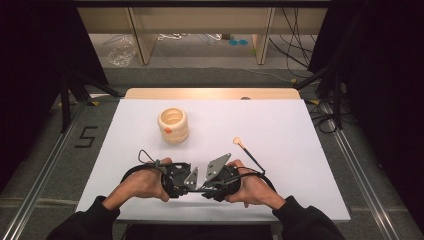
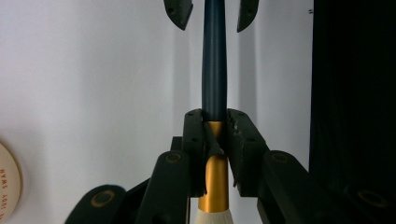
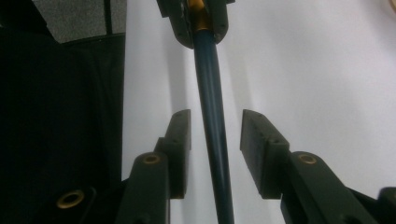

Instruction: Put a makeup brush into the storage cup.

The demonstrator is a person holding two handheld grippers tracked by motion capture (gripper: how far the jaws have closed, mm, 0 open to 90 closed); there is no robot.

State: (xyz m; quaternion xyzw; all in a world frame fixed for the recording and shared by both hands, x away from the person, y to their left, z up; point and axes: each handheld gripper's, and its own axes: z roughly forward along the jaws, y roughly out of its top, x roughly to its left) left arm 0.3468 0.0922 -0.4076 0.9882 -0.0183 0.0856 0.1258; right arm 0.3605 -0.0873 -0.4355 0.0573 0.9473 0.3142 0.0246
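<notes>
Left hand (image 1: 142, 182): comes in from the bottom edge, knuckles up, wrapped round the left gripper (image 2: 215, 123), which points inward toward the other hand.
Left jaws: narrow, clamped on the makeup brush (image 2: 214, 70) at its gold ferrule (image 2: 215, 175) (pale bristles peek out at the bottom of the left gripper view).
Right hand (image 1: 250, 187): mirrors the left, close beside it near the front edge of the white table (image 1: 280, 125).
Right gripper (image 3: 215, 126): faces the left one along the brush's dark blue handle.
Right jaws: apart, the handle running between them with a gap on each side.
Second brush (image 1: 247, 152): lies on the table just beyond the right hand.
Cream ribbed holder (image 1: 173, 125): upright, well apart, farther back on the left.
</notes>
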